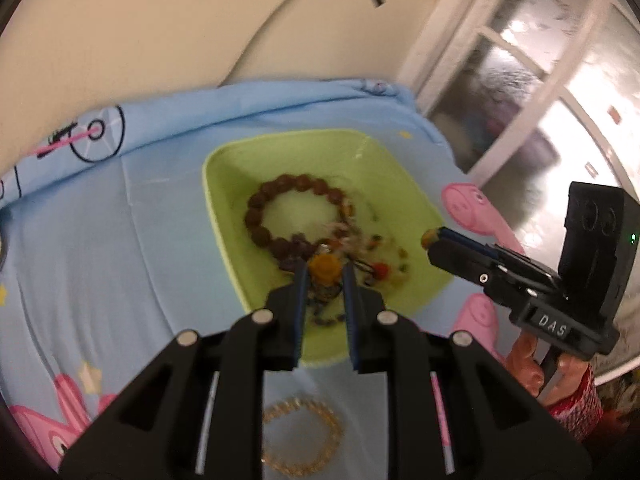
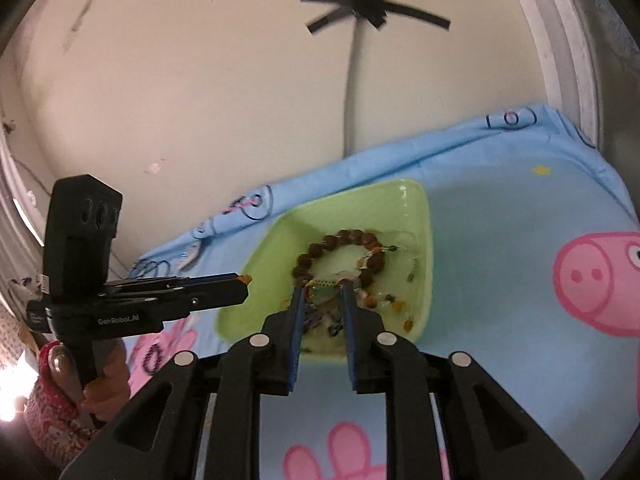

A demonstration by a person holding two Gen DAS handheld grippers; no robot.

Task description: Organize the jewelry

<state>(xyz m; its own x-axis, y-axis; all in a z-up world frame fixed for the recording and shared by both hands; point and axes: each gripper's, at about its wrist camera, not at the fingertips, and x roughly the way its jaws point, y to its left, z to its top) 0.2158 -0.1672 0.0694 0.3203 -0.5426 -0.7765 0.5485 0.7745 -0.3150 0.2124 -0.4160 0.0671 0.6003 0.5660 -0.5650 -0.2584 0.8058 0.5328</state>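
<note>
the green tray (image 1: 224,184) sits on a blue cartoon-print sheet (image 1: 100,220) covering a surface near a cream wall (image 1: 160,32). inside the tray lies a ring of dark brown beads (image 1: 260,200), and beside it a loose tangle of small coloured beads and cords (image 1: 384,252).

the left claw (image 1: 325,276) hovers over the near side of the tray. its jaws stand only a little apart and pinch an amber bead (image 1: 326,266) at the tips, with dark cord and small beads hanging down between the blue pads. in the right wrist view the same claw (image 2: 244,280) shows side-on, the amber bit poking past its tip, held by a hand (image 2: 104,380) in a red patterned sleeve.

the right claw (image 1: 430,240) reaches in from the right over the tray's edge. side-on, its fingers look nearly together with a small yellow-brown bead at the tip. in its own view (image 2: 323,290) a green and yellow piece sits between the pads over the brown beads (image 2: 344,240), but blur keeps me from telling whether the pads press on it or it lies in the tray (image 2: 280,232) below.

a gold chain (image 1: 304,436) lies on the sheet outside the tray, near the camera, partly hidden by the left claw's body.
</note>
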